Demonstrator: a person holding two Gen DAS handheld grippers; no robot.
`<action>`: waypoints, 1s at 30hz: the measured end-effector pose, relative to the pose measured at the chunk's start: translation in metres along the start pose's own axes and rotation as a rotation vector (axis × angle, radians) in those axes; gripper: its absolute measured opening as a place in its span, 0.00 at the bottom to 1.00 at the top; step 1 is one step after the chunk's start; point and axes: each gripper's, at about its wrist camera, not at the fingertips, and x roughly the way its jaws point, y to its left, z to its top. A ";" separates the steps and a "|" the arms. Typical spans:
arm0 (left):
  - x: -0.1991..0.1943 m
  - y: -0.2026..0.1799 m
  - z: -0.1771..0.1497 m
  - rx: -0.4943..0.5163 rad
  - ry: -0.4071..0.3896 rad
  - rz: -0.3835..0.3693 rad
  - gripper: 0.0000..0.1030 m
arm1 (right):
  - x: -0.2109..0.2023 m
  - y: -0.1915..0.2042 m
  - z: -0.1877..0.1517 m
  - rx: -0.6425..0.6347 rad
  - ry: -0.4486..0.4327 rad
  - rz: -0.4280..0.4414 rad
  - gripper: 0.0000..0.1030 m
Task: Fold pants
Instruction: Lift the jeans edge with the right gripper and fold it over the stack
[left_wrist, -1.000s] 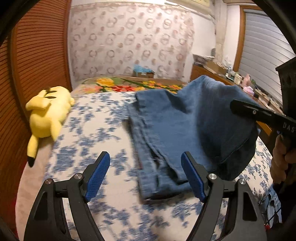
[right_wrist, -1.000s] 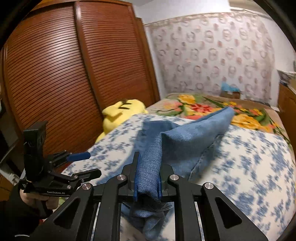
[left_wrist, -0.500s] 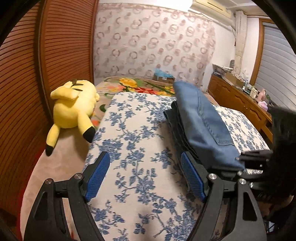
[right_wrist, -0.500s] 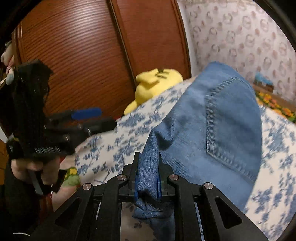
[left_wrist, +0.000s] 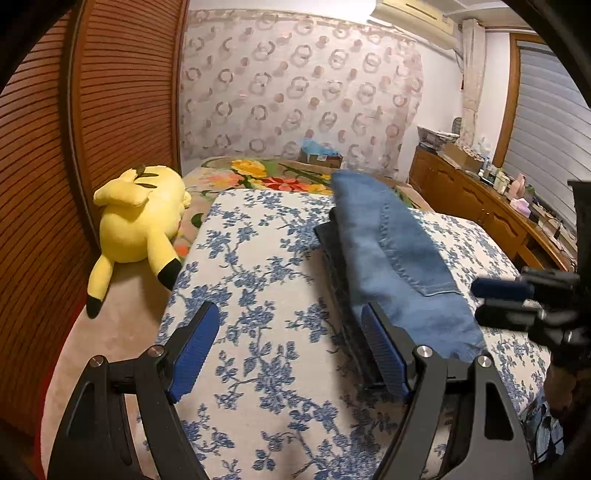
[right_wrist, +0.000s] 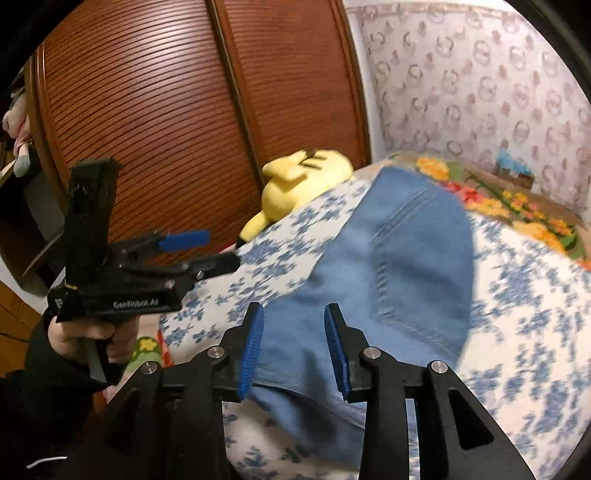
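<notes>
The blue jeans (left_wrist: 391, 254) lie folded in a thick stack on the blue-flowered bedspread (left_wrist: 258, 295), back pocket up. My left gripper (left_wrist: 291, 347) hovers open over bare bedspread just left of the stack, its right pad beside the denim's near end. My right gripper (right_wrist: 293, 347) is over the jeans (right_wrist: 402, 258); its jaws are opening, the pads stand apart from the denim lying below and between them. In the left wrist view the right gripper (left_wrist: 517, 299) shows blurred at the right. The left gripper (right_wrist: 192, 251) appears at the left of the right wrist view, in a hand.
A yellow plush toy (left_wrist: 140, 218) lies at the bed's left side against the slatted wooden wardrobe (right_wrist: 147, 110). A floral blanket (left_wrist: 266, 177) covers the bed's far end. A cluttered wooden dresser (left_wrist: 480, 199) lines the right wall.
The right gripper brought the held part of the jeans over onto the stack, then its jaws parted and let the denim go. The left gripper shifted left of the jeans, still open.
</notes>
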 end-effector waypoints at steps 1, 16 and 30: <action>0.000 -0.003 0.001 0.003 0.000 -0.004 0.78 | -0.002 -0.003 0.001 0.000 -0.007 -0.020 0.35; 0.023 -0.057 -0.003 0.106 0.067 -0.086 0.78 | 0.002 -0.040 -0.012 0.049 0.035 -0.200 0.53; 0.041 -0.058 -0.023 0.098 0.135 -0.086 0.78 | 0.043 -0.072 -0.012 0.138 0.097 -0.154 0.64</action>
